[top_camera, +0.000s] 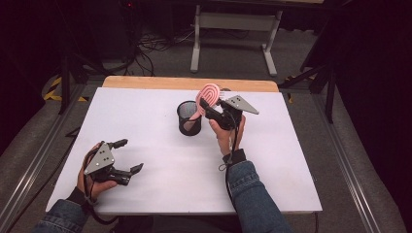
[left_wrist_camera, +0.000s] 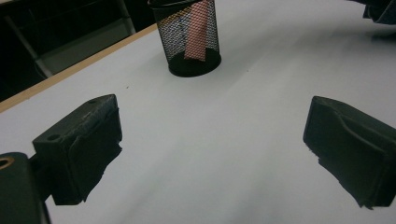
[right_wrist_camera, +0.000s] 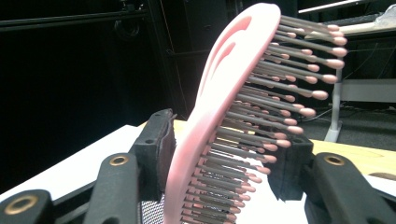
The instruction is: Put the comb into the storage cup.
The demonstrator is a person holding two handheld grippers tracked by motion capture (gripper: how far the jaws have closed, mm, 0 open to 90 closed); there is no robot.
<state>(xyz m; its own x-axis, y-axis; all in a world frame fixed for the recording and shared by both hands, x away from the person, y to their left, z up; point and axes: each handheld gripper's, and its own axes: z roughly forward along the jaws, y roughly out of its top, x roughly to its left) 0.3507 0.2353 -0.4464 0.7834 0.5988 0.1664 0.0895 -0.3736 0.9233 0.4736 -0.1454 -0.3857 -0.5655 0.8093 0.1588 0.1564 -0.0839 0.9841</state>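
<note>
Looking down from the high view, a white table (top_camera: 160, 145) carries a black mesh cup (top_camera: 188, 119) near its far middle, with a pink hairbrush (top_camera: 204, 99) standing in it, handle down and head leaning up and to the right above the rim. The right gripper (top_camera: 210, 108) is raised just beside the cup with its jaws at the brush head; at this scale it cannot be told whether the pads press on the brush. The left gripper (top_camera: 130, 156) rests low near the front left of the table, well apart from the cup, its jaws spread wide with nothing between them. In the left gripper view, the two black fingers (left_wrist_camera: 79, 144) stand far apart over bare white tabletop, grasping nothing; the mesh cup (left_wrist_camera: 190, 39) stands farther off on the table, and the pink handle (left_wrist_camera: 196, 35) shows through its mesh, reaching down to the base. In the right gripper view, the hairbrush (right_wrist_camera: 219, 116) rises upright between the jaws, its smooth pink back toward the left finger (right_wrist_camera: 154, 149) and its grey, pink-tipped bristles toward the right finger (right_wrist_camera: 292, 163). The jaws stand partly parted: the left pad lies against or just beside the brush back, while the right pad meets the bristle tips, so the brush is bracketed loosely rather than clenched. A corner of the mesh cup (right_wrist_camera: 152, 212) shows below the jaws.
</note>
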